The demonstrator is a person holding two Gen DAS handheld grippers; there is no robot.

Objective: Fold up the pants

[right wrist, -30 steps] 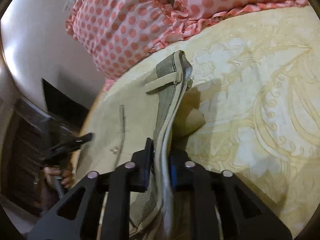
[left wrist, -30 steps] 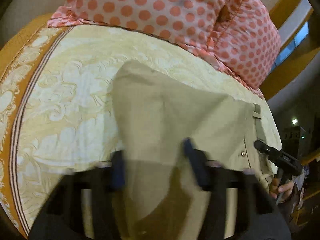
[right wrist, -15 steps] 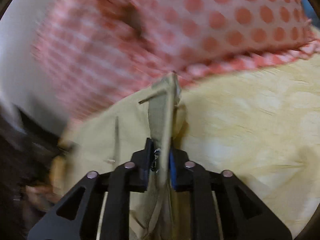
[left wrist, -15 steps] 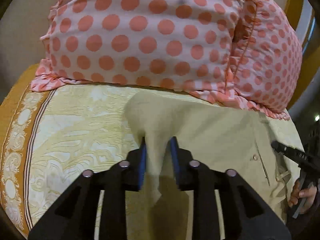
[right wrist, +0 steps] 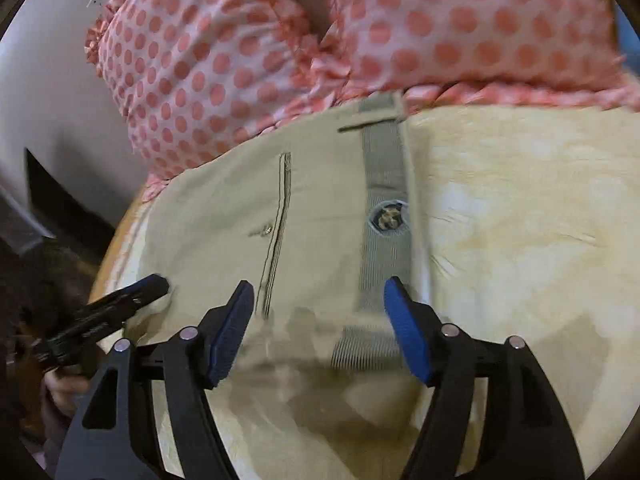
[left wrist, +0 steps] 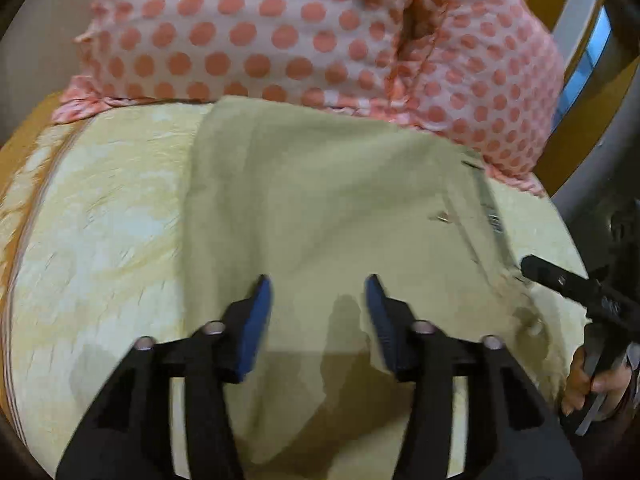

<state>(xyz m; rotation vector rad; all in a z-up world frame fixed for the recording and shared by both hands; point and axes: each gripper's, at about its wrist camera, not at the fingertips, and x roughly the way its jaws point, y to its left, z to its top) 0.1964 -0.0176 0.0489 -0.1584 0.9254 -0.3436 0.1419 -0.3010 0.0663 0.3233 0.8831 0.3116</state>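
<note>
Left wrist view: left tool [left wrist: 318,300] is hovering with jaws spread wide, gripping nothing, just above the pants [left wrist: 320,200]. Khaki pants are lying flat on the bed [left wrist: 100,240], far edge touching the polka-dot pillows [left wrist: 280,36] at the head of the bed. Near part of the pants is running under the tool and getting cut off at the bottom of the frame. Motion blur is smearing the pocket button and seam toward the bed's right edge; detail is hard to make out. Right tool [left wrist: 560,280] is poking in at the right edge, a hand [left wrist: 592,384] holding its handle, mostly cropped. Yellow patterned bedspread with an orange border is showing along the left edge.

Right wrist view: right tool [right wrist: 318,316] is also sitting wide open, empty, over the waistband [right wrist: 386,200] end of the pants [right wrist: 224,220]. Waistband is lying turned inside-up, a round label on it too blurred to read. Back pocket slit [right wrist: 280,220] is visible beside it. Left tool [right wrist: 104,316] is entering at the left edge; whether open can't be told here. Pale wall [right wrist: 48,80] is sitting beyond the pillows [right wrist: 440,28].
</note>
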